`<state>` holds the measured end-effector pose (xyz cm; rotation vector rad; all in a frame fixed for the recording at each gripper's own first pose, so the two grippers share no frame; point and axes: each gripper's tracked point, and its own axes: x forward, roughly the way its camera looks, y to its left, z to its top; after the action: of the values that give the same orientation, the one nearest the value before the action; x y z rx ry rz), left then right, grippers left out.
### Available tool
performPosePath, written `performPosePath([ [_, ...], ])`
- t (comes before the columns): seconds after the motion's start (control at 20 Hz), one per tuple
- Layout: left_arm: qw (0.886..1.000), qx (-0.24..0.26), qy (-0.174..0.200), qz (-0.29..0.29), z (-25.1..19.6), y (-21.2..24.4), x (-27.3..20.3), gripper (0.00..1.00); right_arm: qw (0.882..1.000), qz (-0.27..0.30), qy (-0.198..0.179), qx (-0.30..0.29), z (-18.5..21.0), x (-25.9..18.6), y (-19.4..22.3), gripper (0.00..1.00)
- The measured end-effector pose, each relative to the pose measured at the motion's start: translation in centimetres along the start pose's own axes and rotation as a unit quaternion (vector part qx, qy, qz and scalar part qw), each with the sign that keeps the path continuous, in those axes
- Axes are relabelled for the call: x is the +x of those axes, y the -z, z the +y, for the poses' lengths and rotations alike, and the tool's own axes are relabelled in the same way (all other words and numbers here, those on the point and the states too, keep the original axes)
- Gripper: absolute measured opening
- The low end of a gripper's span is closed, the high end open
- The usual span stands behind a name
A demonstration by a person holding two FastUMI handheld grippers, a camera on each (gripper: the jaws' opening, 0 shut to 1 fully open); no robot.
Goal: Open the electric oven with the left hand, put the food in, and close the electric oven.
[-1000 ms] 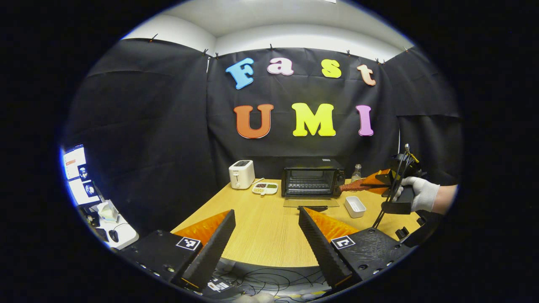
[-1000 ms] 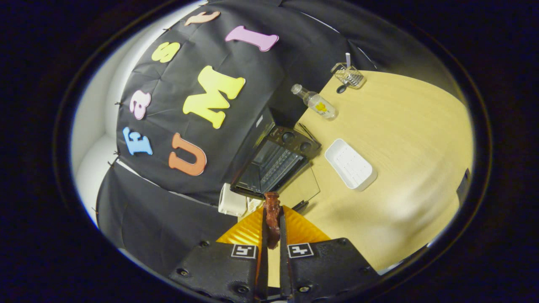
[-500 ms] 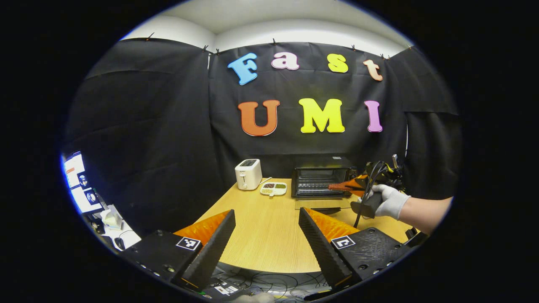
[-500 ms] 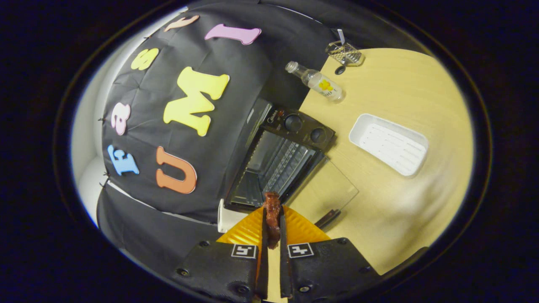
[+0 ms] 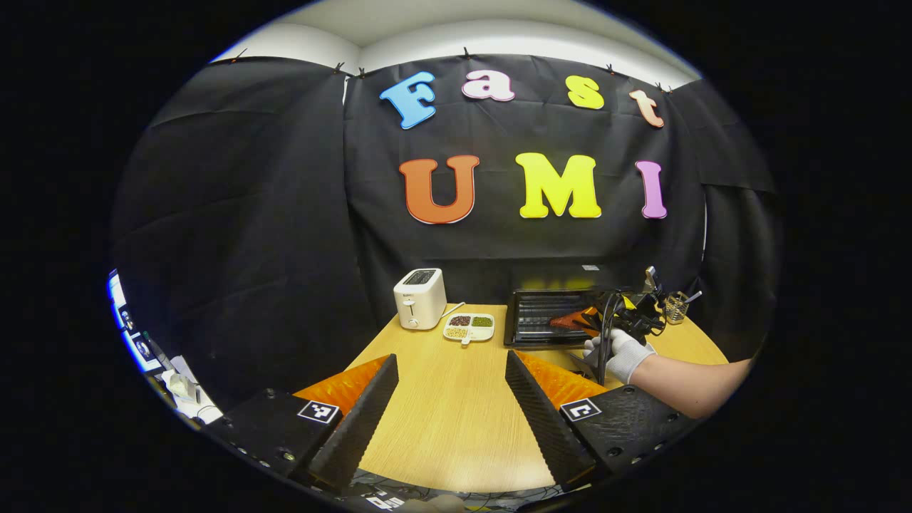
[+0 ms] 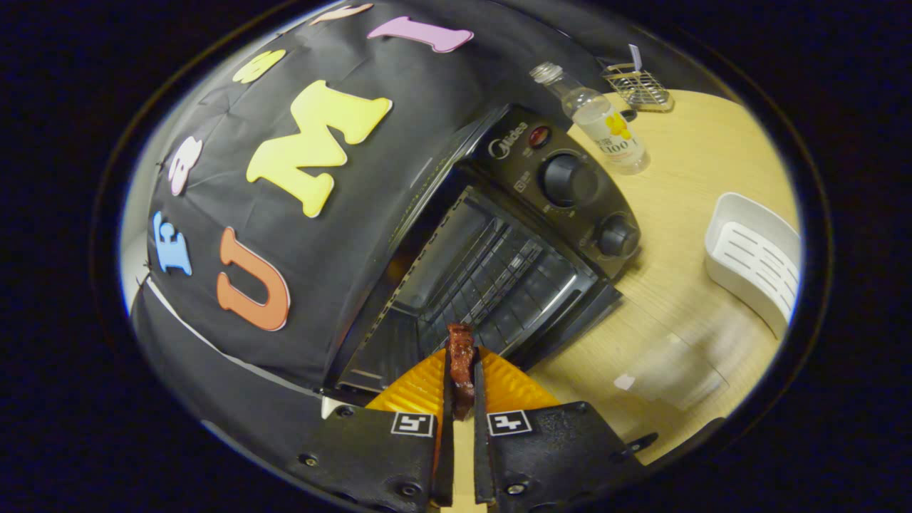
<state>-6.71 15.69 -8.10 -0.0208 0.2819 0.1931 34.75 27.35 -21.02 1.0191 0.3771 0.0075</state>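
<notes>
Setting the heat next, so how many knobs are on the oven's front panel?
2. On the oven panel, the bigger knob sits below a red light, and the smaller knob is at the panel's bottom end.

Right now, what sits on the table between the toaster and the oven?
In the left gripper view, a small divided dish holding bits of food sits between the white toaster and the open oven, on the wooden table.

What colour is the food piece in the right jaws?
Dark reddish-brown, like cooked meat; clearest in the right gripper view, in front of the open oven.
</notes>
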Motion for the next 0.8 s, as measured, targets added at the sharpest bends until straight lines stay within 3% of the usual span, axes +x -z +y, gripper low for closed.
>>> performPosePath([
  [0.35, 1.000, -0.003, -0.018, 0.021, 2.0, 0.6, 3.7, 0.97, 0.993, -0.034, 0.007, -0.112, 1.2, 4.5, 0.2, 0.18],
  [0.5, 0.999, -0.004, -0.016, 0.029, 2.1, 1.1, 4.5, 0.97, 0.983, -0.043, 0.034, -0.175, 0.3, 5.0, -0.3, 0.19],
  [0.6, 0.999, -0.007, -0.013, 0.033, 2.2, 1.2, 4.6, 0.97, 0.975, -0.050, 0.039, -0.214, 0.3, 4.8, -0.8, 0.29],
  [0.75, 0.999, -0.012, -0.009, 0.030, 2.1, 1.4, 4.7, 0.97, 0.961, -0.058, 0.045, -0.268, 0.6, 4.2, -1.5, 0.60],
  [0.8, 1.000, -0.013, -0.007, 0.028, 2.1, 1.4, 4.6, 0.97, 0.956, -0.054, 0.045, -0.285, 0.6, 3.6, -1.6, 0.65],
])
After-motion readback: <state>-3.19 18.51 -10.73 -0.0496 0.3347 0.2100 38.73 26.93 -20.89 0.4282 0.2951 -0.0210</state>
